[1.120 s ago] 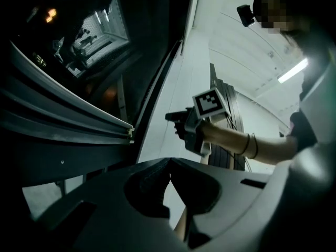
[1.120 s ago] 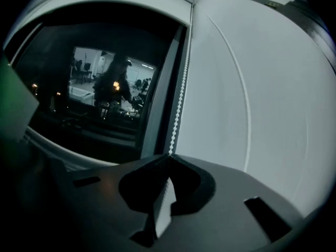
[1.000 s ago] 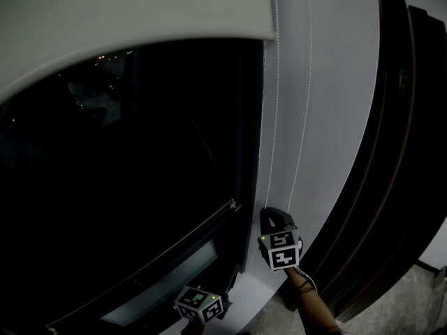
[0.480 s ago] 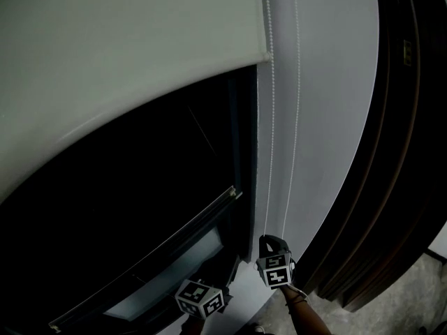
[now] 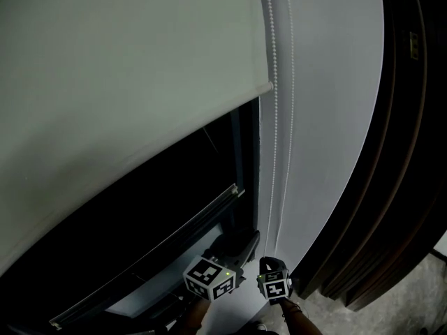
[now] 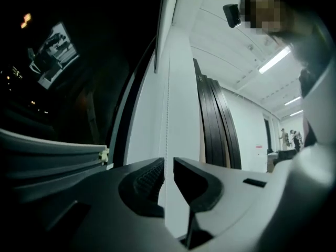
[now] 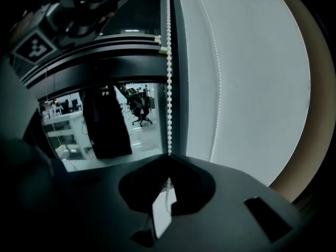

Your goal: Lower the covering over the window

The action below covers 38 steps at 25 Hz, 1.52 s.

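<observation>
The roller blind (image 5: 126,82) hangs about halfway down the dark window (image 5: 140,215). The right gripper's (image 7: 168,160) fingers clamp the bead chain (image 7: 168,62). The left gripper's (image 6: 168,168) fingers, just opening, stand slightly apart around the chain.

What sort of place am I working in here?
Likely an office at night: a roller blind over a dark window with a bead chain, ceiling strip lights, and an office chair in the right gripper view.

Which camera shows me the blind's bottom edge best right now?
The head view: the blind's bottom edge runs across the dark window, its end beside the bead chain. Both gripper views show the chain up close, not that edge.
</observation>
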Tool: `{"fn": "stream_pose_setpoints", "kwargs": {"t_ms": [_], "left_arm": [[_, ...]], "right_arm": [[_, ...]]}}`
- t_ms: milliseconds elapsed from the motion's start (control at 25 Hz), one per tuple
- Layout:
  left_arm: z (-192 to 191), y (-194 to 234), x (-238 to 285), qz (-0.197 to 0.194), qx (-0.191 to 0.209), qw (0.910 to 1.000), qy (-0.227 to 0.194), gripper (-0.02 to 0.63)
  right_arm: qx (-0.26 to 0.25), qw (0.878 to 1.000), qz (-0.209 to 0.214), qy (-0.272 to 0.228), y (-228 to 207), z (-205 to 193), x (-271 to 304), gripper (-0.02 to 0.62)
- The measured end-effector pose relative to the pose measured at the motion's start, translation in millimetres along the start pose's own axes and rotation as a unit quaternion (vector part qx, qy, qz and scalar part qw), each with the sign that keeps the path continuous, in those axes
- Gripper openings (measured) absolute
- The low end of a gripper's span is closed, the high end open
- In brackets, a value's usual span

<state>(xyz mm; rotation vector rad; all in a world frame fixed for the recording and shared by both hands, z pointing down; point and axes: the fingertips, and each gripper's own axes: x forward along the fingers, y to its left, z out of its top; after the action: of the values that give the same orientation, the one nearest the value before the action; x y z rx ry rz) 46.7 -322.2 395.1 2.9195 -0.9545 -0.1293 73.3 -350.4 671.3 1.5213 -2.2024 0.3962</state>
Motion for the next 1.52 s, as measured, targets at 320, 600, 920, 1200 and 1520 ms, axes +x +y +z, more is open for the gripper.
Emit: {"fn": "stream_pose_setpoints", "kwargs": {"t_ms": [320, 600, 920, 1200, 1520], "left_arm": [[71, 8, 43, -0.019, 0.054, 0.9979, -0.030, 0.068], [111, -11, 56, -0.048, 0.061, 0.9951, -0.062, 0.078], [128, -9, 64, -0.039, 0.062, 0.9951, -0.067, 0.016], [127, -1, 56, -0.024, 0.016, 0.9962, -0.082, 0.006], [96, 12, 56, 0.021, 0.027, 0.9991, -0.025, 0.004]], "right_arm": [[-0.001, 1.000, 0.017, 0.014, 9, -5, -3, 0.011], [-0.010, 1.000, 0.020, 0.021, 6, -5, -9, 0.011], [-0.009, 0.999, 0.021, 0.023, 3, -6, -13, 0.011], [0.007, 0.999, 0.037, 0.010, 9, -6, -16, 0.011], [0.014, 0.997, 0.037, 0.067, 5, -39, -22, 0.011]]}}
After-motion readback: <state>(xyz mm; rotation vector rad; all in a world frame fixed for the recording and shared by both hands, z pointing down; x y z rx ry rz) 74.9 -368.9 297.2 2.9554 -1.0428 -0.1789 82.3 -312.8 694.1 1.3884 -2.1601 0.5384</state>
